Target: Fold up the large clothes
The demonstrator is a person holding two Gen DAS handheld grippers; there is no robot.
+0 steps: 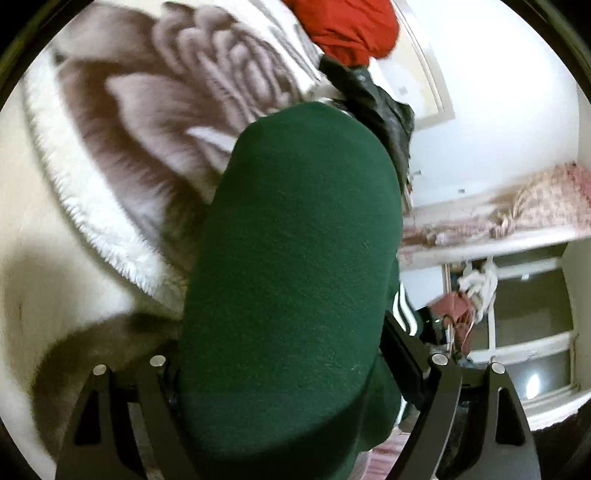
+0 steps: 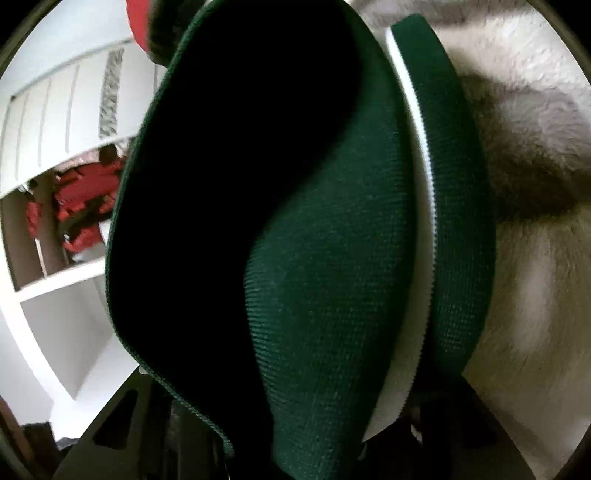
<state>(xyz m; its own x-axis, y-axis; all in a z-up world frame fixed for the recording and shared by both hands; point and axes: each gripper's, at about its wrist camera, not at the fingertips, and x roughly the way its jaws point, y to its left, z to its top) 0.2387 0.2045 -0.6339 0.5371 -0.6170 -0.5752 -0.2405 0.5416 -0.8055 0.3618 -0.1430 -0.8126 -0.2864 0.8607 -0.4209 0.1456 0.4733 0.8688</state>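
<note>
Left wrist view first: the dark green jacket (image 1: 291,277) fills the middle of the frame, bulging straight up out of the left tool (image 1: 280,354), whose two black fingers (image 1: 402,350) stand on either side of the cloth and pinch it between them. White stripes (image 1: 404,310) on the jacket peek out just beside the right-hand finger. Beneath and behind the jacket lies a fluffy white-and-brown blanket (image 1: 122,122) on the bed, with a red garment (image 1: 351,26) and a dark, shiny garment (image 1: 380,107) heaped at its far end. Off to the right, a window (image 1: 532,332) and a patterned pink cloth (image 1: 535,210) on a ledge.

Over to the right wrist view: the same green jacket (image 2: 332,258) crowds the lens, its knit weave sharp, a dark hollow fold on the left and a white zipper band (image 2: 421,177) running down its right side. The cloth drops right into the right tool (image 2: 291,435) at the bottom edge, and it hides the fingers, so whether they are clamped cannot be told. The fluffy blanket (image 2: 524,92) sits to the right; white shelves (image 2: 66,266) holding red items (image 2: 85,199) to the left.
</note>
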